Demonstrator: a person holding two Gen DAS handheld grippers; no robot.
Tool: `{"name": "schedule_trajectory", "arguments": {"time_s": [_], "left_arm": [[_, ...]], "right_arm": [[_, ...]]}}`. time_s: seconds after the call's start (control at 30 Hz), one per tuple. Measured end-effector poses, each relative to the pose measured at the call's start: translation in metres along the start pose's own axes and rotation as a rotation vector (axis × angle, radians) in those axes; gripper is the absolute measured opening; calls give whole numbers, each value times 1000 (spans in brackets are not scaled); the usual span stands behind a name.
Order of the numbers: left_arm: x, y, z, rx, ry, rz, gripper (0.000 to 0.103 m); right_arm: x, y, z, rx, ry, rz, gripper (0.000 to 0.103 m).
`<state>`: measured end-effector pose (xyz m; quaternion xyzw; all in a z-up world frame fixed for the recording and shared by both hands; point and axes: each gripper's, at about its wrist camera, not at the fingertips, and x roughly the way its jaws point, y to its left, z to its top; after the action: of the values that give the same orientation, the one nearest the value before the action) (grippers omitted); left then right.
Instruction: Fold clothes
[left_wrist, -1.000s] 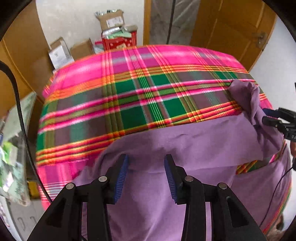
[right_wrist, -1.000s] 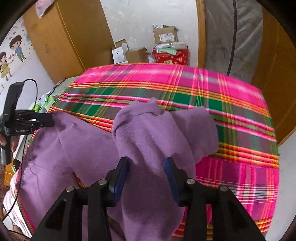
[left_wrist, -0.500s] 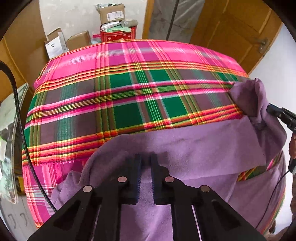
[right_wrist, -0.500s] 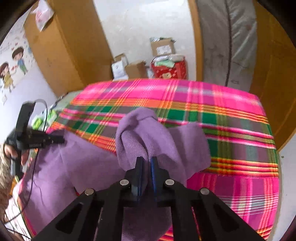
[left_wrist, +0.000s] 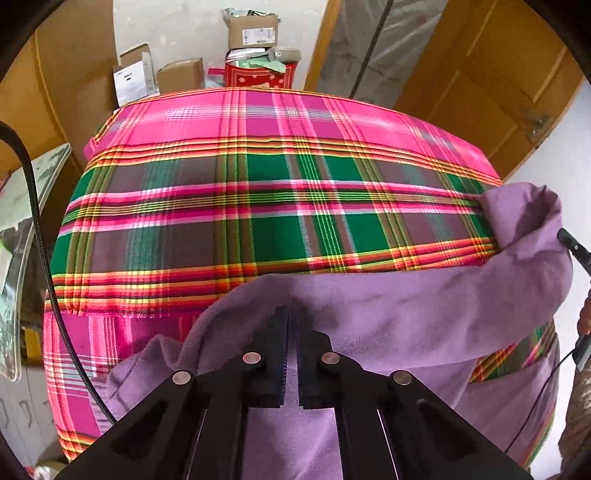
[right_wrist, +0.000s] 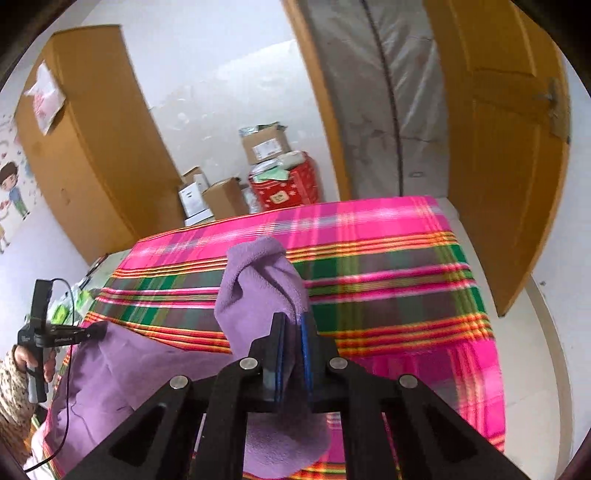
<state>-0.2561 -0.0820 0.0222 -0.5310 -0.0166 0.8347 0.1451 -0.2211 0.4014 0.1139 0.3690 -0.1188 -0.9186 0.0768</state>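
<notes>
**Mia:** What is over on the left side?

**Ben:** A black cable (left_wrist: 40, 236) hangs down past the edge of the table. The table has a bright cloth on it, the plaid tablecloth (left_wrist: 258, 206), pink and green with orange lines.

**Mia:** And where is the thing to fold?

**Ben:** The purple fleece garment (left_wrist: 388, 306) lies along the near edge of the table. Part of it hangs down over the front.

**Mia:** What is the left gripper (left_wrist: 290, 325) doing?

**Ben:** Its two fingers are pinched together on the near edge of the purple fleece. The cloth is bunched up a little right there.

**Mia:** What about the other side?

**Ben:** The right gripper (right_wrist: 291, 332) is squeezed tight on the fleece too. It holds that end up off the table, so the cloth stands in a tall lump in front of it. In the left wrist view you can see just the tip of the right gripper at the far right, by the raised corner.

**Mia:** What is behind the table?

**Ben:** Some cardboard boxes (left_wrist: 253, 31) and a red box (right_wrist: 282, 188) sit by the white wall. A wooden door (right_wrist: 506, 155) is on the right.
</notes>
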Motion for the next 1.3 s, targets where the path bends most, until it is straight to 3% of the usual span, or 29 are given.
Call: {"name": "schedule_trajectory", "arguments": {"time_s": [0.2, 0.37, 0.53, 0.67, 0.77, 0.8, 0.83, 0.97, 1.0, 1.07, 1.17, 1.3], "left_arm": [[6, -3, 1, 12, 22, 8, 8], [6, 0, 1, 2, 18, 9, 8], [6, 2, -3, 36, 16, 39, 9], [3, 0, 2, 61, -25, 50, 31], [10, -4, 3, 85, -1, 61, 34], [13, -7, 3, 100, 10, 69, 34], [14, -9, 3, 110, 7, 74, 34], [14, -11, 1, 129, 12, 46, 33], [13, -12, 0, 136, 13, 42, 31], [12, -13, -1, 156, 10, 51, 9], [9, -9, -2, 143, -5, 48, 3], [0, 2, -4, 96, -63, 52, 1]], "right_arm": [[9, -14, -8, 36, 10, -85, 9], [17, -4, 2, -2, -20, -97, 8], [17, 1, -2, -47, 44, -136, 10], [-2, 10, -1, -37, -9, -158, 12], [-15, 37, 7, -112, -78, -128, 21], [-14, 49, 9, -158, -90, -107, 33], [-8, 63, 11, -202, -78, -77, 40], [43, 113, 10, -340, 81, 32, 40], [55, 119, 8, -357, 111, 38, 40], [80, 129, 6, -385, 174, 58, 40], [114, 129, 4, -390, 295, 122, 40], [127, 132, -11, -449, 382, 159, 40]]}}
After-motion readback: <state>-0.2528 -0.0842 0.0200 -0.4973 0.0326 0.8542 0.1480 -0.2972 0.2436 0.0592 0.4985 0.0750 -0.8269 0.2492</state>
